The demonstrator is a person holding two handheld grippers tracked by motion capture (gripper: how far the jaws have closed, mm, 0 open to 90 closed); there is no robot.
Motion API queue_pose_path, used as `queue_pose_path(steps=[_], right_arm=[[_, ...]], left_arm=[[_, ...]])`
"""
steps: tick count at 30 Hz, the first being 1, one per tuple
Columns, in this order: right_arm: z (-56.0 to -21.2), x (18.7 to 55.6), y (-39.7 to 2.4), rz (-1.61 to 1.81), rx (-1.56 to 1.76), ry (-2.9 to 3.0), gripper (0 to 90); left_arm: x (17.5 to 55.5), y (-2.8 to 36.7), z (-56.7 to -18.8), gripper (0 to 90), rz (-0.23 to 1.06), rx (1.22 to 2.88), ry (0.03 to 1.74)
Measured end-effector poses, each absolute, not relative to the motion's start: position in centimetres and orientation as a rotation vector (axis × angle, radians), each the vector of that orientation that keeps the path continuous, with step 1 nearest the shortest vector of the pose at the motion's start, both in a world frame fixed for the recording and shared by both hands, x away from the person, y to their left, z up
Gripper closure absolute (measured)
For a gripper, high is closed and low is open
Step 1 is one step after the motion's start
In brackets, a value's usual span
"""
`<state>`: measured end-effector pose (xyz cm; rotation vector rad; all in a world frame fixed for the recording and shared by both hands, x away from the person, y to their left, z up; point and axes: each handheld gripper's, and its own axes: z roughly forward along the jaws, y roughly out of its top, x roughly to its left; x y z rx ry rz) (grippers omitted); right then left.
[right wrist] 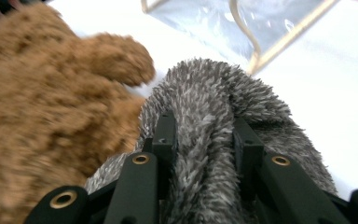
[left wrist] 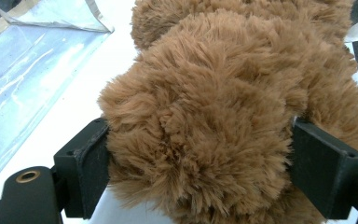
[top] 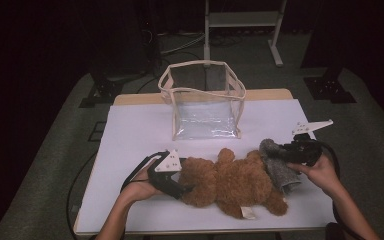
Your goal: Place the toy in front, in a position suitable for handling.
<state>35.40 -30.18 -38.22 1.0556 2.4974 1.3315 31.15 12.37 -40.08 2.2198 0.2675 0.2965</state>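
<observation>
A brown plush teddy bear (top: 232, 182) lies on its back across the white table sheet (top: 135, 135). My left gripper (top: 182, 189) is shut on the bear's head (left wrist: 200, 121), one jaw pressing each side of the fur. A grey furry cloth (top: 279, 167) rests against the bear's feet at the right. My right gripper (top: 285, 155) is shut on a fold of this grey cloth (right wrist: 209, 140), which bulges up between the two black jaws. The bear's paw (right wrist: 123, 58) shows just left of it.
A clear plastic bag with beige trim (top: 203, 100) stands open at the back middle of the sheet; its wall (left wrist: 23, 70) appears beside the bear's head. The table's front edge runs just below the bear. A white frame's legs (top: 207, 30) stand on the floor behind.
</observation>
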Motion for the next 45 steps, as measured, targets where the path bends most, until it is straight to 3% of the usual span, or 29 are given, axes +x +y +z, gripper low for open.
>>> queue_pose_path(steps=[9, 17, 35, 40, 45], right_arm=[[-39.0, 36.3, -27.1, 1.327, 0.973, 2.572, 67.6], [-40.9, 37.4, -29.2, 1.332, 1.106, 2.531, 67.7], [-38.1, 37.6, -25.6, 1.373, 0.946, 2.624, 67.7], [-35.5, 36.9, -22.4, 1.381, 0.776, 2.7, 67.7], [-35.5, 37.4, -18.9, 1.291, 0.679, 2.766, 67.6]], left_arm=[[31.0, 12.4, -40.0, 15.2, 0.302, 2.225, 0.269], [31.1, 12.4, -39.9, 15.1, 0.305, 2.233, 0.266], [31.1, 12.2, -40.0, 15.1, 0.302, 2.232, 0.262], [31.0, 12.1, -39.9, 15.1, 0.319, 2.244, 0.25], [30.8, 12.0, -39.8, 15.2, 0.326, 2.25, 0.245]])
